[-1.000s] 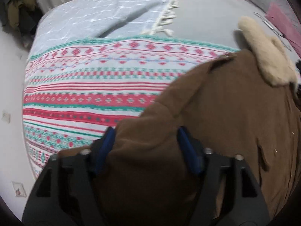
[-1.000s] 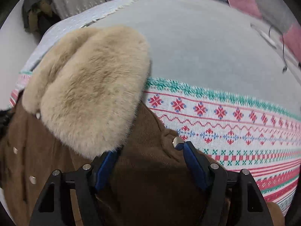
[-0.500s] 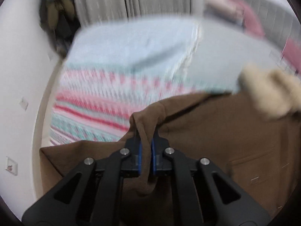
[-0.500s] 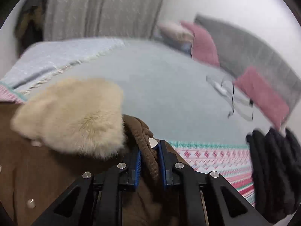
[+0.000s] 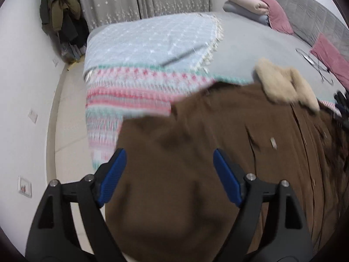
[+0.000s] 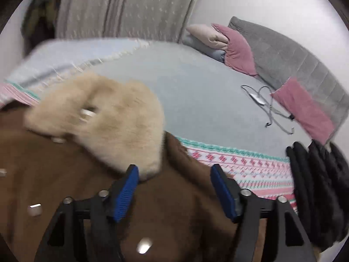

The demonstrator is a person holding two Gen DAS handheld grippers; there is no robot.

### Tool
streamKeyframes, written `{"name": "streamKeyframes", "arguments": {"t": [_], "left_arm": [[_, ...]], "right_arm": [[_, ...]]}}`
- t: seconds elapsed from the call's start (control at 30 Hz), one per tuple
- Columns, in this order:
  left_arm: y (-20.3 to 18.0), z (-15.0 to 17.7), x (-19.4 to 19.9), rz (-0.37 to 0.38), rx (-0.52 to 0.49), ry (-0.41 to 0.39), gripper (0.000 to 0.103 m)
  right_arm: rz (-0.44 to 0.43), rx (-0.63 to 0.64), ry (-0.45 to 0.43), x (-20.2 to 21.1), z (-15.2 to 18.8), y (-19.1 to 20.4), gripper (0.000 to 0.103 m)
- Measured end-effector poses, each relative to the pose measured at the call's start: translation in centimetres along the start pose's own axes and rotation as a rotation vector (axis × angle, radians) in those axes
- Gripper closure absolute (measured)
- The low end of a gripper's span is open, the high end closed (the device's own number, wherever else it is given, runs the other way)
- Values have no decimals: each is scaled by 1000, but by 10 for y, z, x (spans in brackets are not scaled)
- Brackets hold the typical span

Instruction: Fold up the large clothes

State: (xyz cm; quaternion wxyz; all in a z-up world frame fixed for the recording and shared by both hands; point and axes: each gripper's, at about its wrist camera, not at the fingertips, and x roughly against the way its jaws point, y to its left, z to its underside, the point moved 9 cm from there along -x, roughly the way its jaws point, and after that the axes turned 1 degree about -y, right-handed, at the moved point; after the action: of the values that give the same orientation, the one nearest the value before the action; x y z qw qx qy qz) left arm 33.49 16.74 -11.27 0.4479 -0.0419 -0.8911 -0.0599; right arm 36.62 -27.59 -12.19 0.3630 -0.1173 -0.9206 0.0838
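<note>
A large brown coat [image 5: 218,152] with a beige fur collar [image 5: 283,87] lies on the bed over a red, green and white patterned blanket [image 5: 130,91]. My left gripper [image 5: 168,163] is open, its blue pads apart above the coat's left side. My right gripper [image 6: 174,179] is open just behind the fur collar [image 6: 109,118], over the coat's [image 6: 65,170] shoulder area. Neither holds cloth. The coat's lower part is hidden behind the grippers.
A light blue fringed throw [image 5: 152,37] covers the far left of the grey bed [image 6: 207,91]. Pink pillows [image 6: 235,48] and a cable [image 6: 261,100] lie near the headboard. A black garment [image 6: 316,185] sits at the right. Floor and wall are at the left [image 5: 32,87].
Both grippers were shut on folds of the coat half a second ago; now both have opened and let it go. The coat has dropped back flat on the bed.
</note>
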Motion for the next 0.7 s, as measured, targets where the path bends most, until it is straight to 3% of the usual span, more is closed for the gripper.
{"name": "streamKeyframes", "arguments": {"t": [0.2,0.3,0.37,0.4,0.47,0.5,0.53,0.6,0.7], "left_arm": [[-58,76,5,81,-121,85,20],[-75,90,-13,-8,-191,92,21],[-71,88,-18,-71,-192,92,53],[-68,83,-18,-29,-157,107,59],[-58,71,-3,69,-49,117,88],[-47,59,12,60,-17,101,96],[-36,47,23,-1,-22,59,95],[4,2,71,-183,-48,-117,95],[72,-43,111,-360,36,-198,95]], "right_arm": [[-147,1,-13,49,14,23,28],[-213,3,-22,61,28,28,28],[-241,-6,-30,71,38,31,28],[-251,-9,-34,74,41,34,28],[-269,-11,-45,83,52,37,28],[-275,-8,-44,85,56,39,28],[-280,-2,-43,87,60,40,28],[-277,20,-39,85,60,37,28],[-258,-2,-65,88,52,26,28]]}}
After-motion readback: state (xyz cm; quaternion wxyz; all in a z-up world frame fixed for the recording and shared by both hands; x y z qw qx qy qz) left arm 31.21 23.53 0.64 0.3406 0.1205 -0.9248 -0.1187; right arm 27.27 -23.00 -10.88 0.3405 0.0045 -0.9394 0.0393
